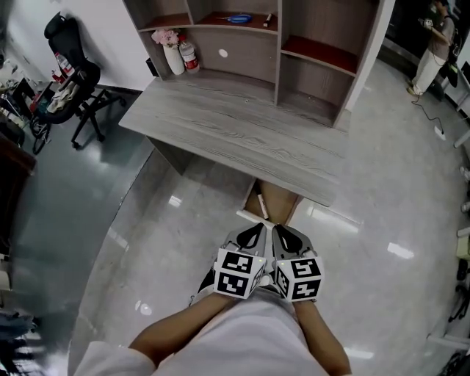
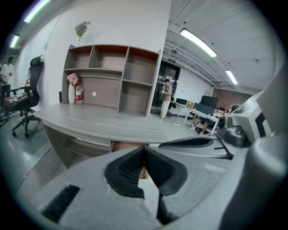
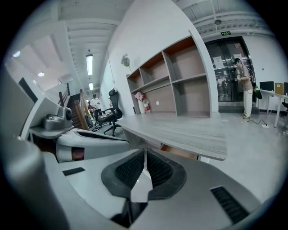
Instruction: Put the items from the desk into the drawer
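The grey wooden desk (image 1: 242, 136) carries a white vase of pink flowers (image 1: 173, 55) and a red-and-white bottle (image 1: 189, 56) at its back left, under the shelf unit (image 1: 257, 44). A blue item (image 1: 239, 18) lies on an upper shelf. Below the desk's front edge an open drawer (image 1: 273, 200) shows its brown inside. My left gripper (image 1: 255, 233) and right gripper (image 1: 288, 235) are held side by side close to my body, in front of the drawer. Both are shut and empty. The left gripper (image 2: 145, 149) and right gripper (image 3: 145, 153) show their pads pressed together.
A black office chair (image 1: 73, 81) with things on it stands left of the desk. A person (image 1: 433, 48) stands far right near a doorway. Shiny grey floor surrounds the desk; more desks and chairs (image 2: 202, 114) are in the background.
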### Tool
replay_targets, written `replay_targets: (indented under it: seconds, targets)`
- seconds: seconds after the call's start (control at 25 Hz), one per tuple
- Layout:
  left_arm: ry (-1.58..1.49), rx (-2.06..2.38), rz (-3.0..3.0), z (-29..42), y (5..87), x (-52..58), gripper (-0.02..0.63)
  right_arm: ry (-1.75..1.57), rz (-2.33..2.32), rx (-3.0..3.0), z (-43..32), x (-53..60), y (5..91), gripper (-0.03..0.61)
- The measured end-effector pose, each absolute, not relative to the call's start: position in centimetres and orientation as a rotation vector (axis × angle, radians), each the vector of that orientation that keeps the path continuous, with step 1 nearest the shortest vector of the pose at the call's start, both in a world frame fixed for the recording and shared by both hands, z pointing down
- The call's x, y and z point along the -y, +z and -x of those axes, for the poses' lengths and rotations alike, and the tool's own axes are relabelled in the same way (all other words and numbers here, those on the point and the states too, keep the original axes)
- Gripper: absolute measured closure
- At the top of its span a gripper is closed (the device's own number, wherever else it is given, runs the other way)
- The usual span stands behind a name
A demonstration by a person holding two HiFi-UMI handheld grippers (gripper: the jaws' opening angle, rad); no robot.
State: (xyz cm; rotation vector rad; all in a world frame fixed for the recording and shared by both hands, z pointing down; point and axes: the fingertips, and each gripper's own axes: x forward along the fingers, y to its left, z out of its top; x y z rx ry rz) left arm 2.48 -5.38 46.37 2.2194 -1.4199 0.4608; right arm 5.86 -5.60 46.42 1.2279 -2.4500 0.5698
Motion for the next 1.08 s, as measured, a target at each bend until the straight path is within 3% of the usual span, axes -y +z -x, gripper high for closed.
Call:
replay_targets:
  seconds: [0.08, 1.08]
  targets:
    - [0.453, 1.419, -2.238, -3.00, 45.93, 5.15, 0.611, 0.541, -1.224, 2.463, -6.23, 5.40, 45.85, 0.577]
    - [0.478, 1.446, -2.236, -2.81, 45.93, 5.24, 0.611, 0.529, -1.211, 2.476, -6.11, 5.84, 45.68, 0.577]
